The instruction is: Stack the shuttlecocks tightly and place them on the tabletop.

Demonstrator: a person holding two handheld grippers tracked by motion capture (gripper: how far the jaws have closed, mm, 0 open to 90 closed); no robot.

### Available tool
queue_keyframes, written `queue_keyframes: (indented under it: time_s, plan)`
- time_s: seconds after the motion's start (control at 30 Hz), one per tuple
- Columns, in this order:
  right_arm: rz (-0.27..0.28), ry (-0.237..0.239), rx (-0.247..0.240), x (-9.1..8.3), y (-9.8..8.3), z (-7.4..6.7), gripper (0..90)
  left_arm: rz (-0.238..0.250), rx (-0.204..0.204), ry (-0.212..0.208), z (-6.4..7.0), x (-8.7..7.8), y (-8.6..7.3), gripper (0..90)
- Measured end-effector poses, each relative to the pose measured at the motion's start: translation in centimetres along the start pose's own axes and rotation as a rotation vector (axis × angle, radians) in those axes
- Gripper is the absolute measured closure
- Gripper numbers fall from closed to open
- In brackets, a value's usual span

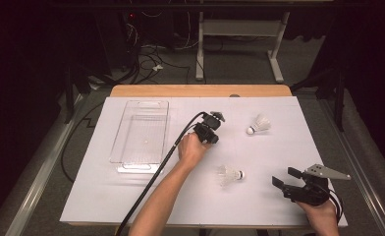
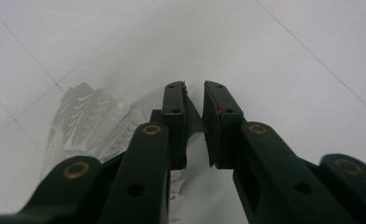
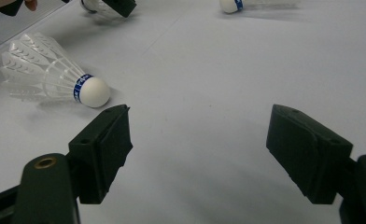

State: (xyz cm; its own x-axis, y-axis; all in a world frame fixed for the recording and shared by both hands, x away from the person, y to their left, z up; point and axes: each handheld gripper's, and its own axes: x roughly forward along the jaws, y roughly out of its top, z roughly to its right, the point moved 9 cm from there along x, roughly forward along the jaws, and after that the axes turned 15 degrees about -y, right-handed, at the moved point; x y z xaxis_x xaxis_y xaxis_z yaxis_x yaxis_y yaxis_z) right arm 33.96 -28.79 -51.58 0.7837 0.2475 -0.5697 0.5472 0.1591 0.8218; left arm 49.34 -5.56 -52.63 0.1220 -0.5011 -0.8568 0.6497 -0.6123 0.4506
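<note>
Left gripper (image 1: 211,129) sits right of the clear tray (image 1: 140,132), jaws slightly apart, gripping nothing; a shuttlecock (image 2: 95,122) lies beside them. Right gripper (image 1: 285,183) idles wide open. Tray looks empty, so all three shuttlecocks probably remain.

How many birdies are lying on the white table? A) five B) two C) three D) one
C: one shuttlecock lies far right, one lies nearer the person, and a third lies under the left gripper.
</note>
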Motion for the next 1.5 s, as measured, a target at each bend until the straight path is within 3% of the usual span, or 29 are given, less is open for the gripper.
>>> queue_keyframes:
  time_s: [0.4,1.03,1.5]
  plan:
    - [-0.003,0.002,-0.004,0.1,0.0,-0.1,22.2,0.015,-0.01,-0.023,0.4,0.0,0.2,69.8]
    - [-0.005,0.002,-0.002,0.1,0.0,0.0,22.2,0.048,-0.008,-0.041,0.7,-0.6,0.6,63.2]
    - [-0.006,0.002,-0.003,0.1,-0.1,0.0,22.2,0.076,-0.024,-0.083,1.3,-1.2,0.9,56.9]
